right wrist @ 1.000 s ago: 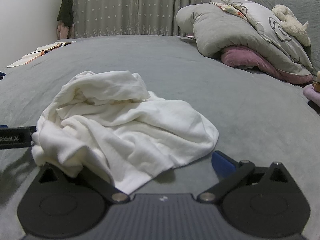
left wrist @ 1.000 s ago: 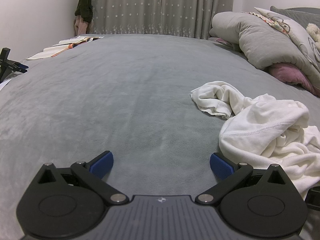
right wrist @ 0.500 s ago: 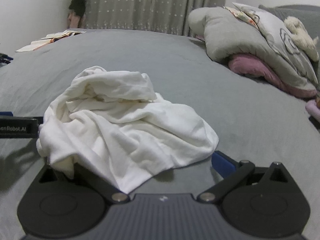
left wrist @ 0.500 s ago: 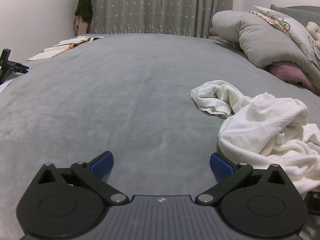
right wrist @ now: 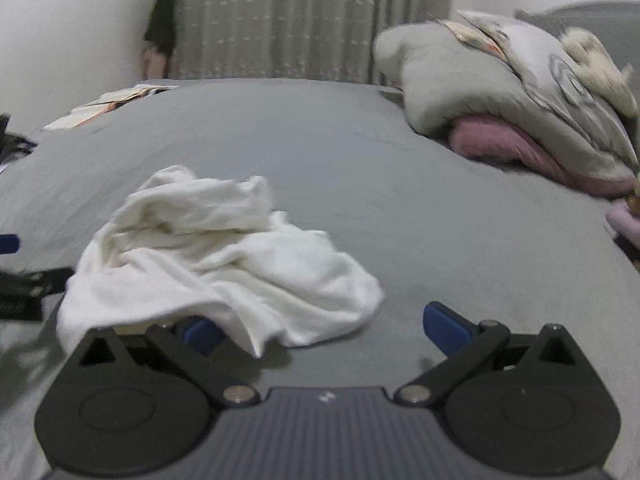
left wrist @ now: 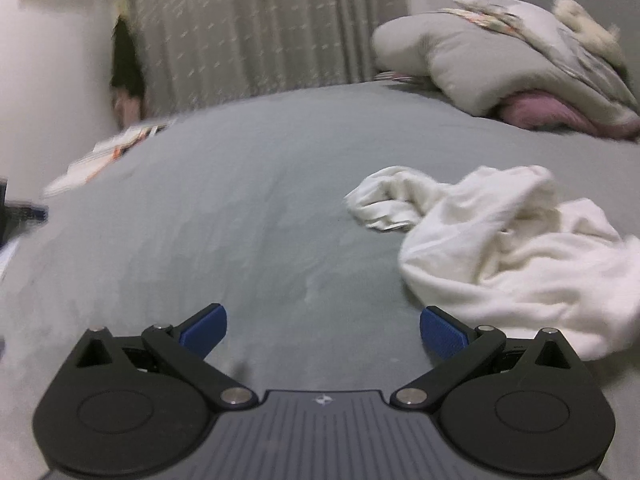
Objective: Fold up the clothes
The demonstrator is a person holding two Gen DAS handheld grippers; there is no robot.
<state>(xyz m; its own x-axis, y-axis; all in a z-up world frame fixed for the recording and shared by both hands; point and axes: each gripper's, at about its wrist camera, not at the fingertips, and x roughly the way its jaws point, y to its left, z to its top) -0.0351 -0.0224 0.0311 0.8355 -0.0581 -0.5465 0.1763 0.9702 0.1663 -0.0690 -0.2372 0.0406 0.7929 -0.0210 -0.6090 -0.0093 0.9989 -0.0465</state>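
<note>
A: How does the left gripper stand?
B: Jaws spread wide, nothing between the blue pads. It hovers low over bare grey bed.

A: And the right gripper?
B: Also wide apart, gripping nothing. A fold of the white garment droops across its left pad and half hides it; the right pad is clear of the cloth.

A: Where does the garment lie?
B: Crumpled in a heap on the bed. In the left wrist view the garment sits ahead and to the right, its near edge just beside the right pad. In the right wrist view it is ahead and to the left.

A: Further out?
B: A pile of grey bedding over something pink at the far right, a curtain behind, and open papers at the far left edge of the bed. The left wrist view is blurred.
</note>
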